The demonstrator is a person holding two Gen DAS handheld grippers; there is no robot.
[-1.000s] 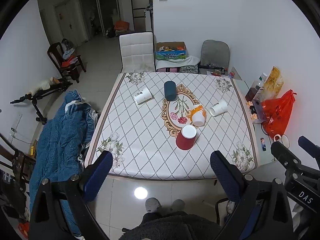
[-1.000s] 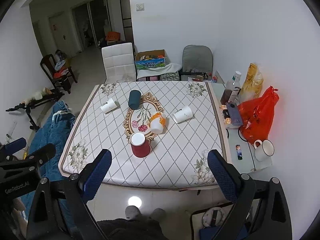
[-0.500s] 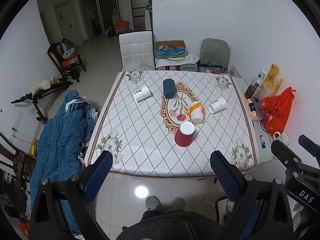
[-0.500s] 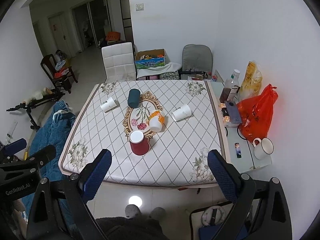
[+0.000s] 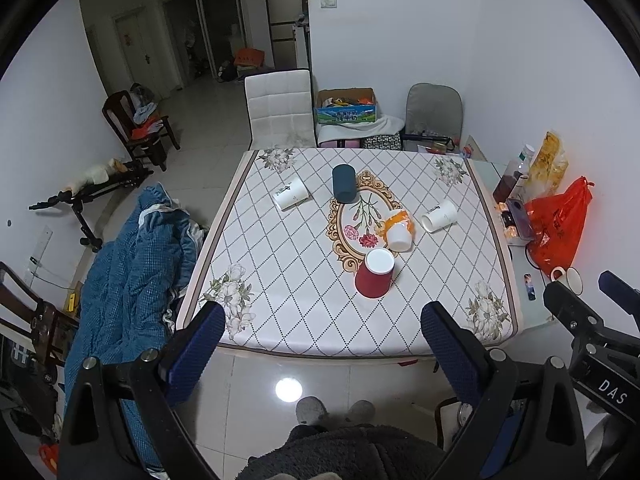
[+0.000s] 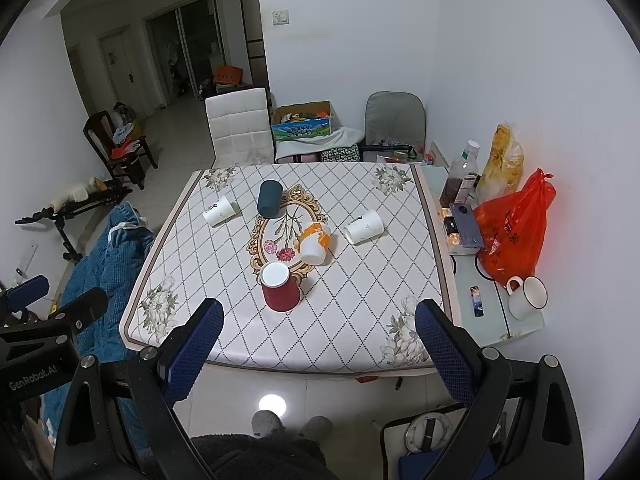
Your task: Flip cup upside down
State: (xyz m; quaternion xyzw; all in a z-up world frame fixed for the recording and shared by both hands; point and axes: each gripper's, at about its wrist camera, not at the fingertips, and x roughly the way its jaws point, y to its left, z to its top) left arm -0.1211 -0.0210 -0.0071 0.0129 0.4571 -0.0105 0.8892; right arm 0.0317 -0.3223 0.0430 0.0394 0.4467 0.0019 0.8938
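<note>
Left wrist view: held left claw (image 5: 322, 316) and right claw (image 6: 320, 312) spread, empty, off table (image 5: 304, 320) at 6 o'clock, probably surveying; red cup (image 5: 374, 280) stood rim-down at centre, wide mouth seemingly planted for stability.

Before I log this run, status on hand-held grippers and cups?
Both hand-held grippers, left and right, open, empty, short of the table. Red cup nearest. Nothing blocking.

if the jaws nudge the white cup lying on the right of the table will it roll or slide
The white cup lies on its side, so it would likely roll, curving because it tapers. It looks like thin paper, so probably light and easily crushed.
</note>
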